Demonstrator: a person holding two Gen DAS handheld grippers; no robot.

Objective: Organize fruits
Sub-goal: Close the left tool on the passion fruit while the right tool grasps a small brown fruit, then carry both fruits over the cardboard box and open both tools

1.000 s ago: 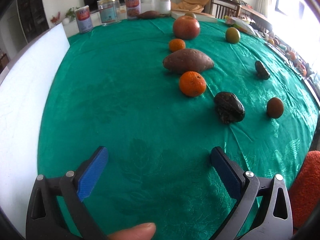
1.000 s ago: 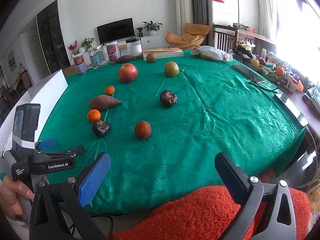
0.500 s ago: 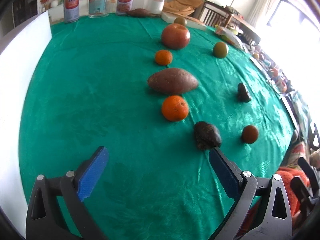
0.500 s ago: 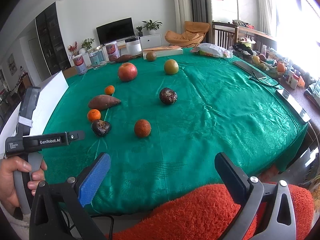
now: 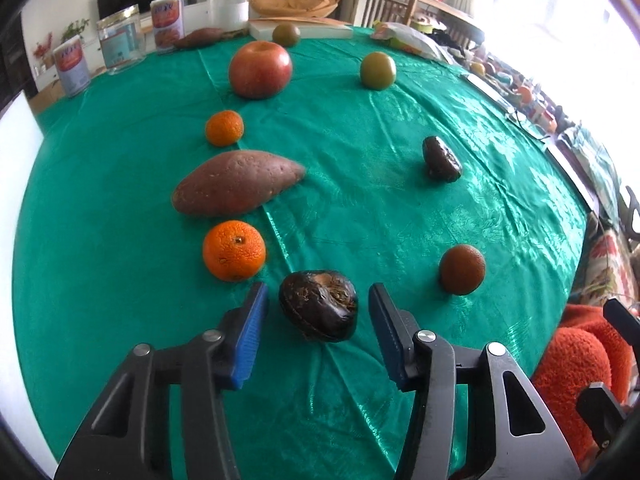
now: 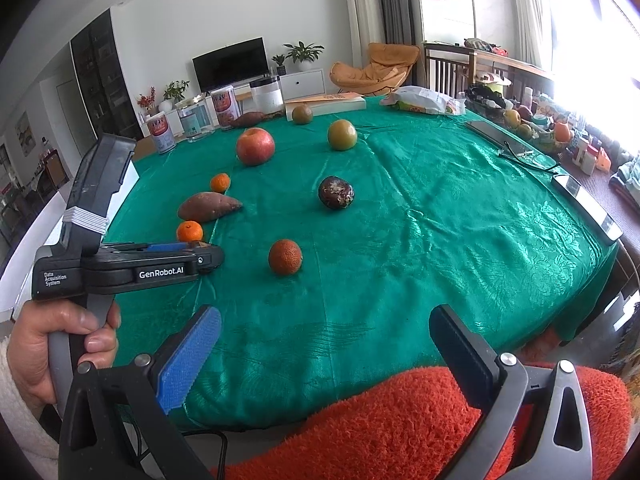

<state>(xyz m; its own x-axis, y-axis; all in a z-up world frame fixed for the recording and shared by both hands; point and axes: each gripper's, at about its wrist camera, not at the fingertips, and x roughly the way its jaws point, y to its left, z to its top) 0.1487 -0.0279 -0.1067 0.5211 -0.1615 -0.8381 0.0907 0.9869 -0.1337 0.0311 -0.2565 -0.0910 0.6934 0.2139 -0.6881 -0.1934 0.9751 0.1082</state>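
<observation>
- Fruit lies scattered over the green tablecloth, none of it touching its neighbours.
- The left gripper is spread wide, its blue pads flanking a dark wrinkled fruit that sits on the cloth between them with a gap on each side (no contact visible).
- Just beyond the left pad sits a large tangerine; behind it come a sweet potato, a small tangerine and a red apple, in a rough line running away from the camera.
- To the right lie a brownish orange, a second dark fruit and a green fruit, well apart from one another.
- The right gripper is also wide open and holds nothing, hovering at the near table edge above an orange fuzzy sleeve.
</observation>
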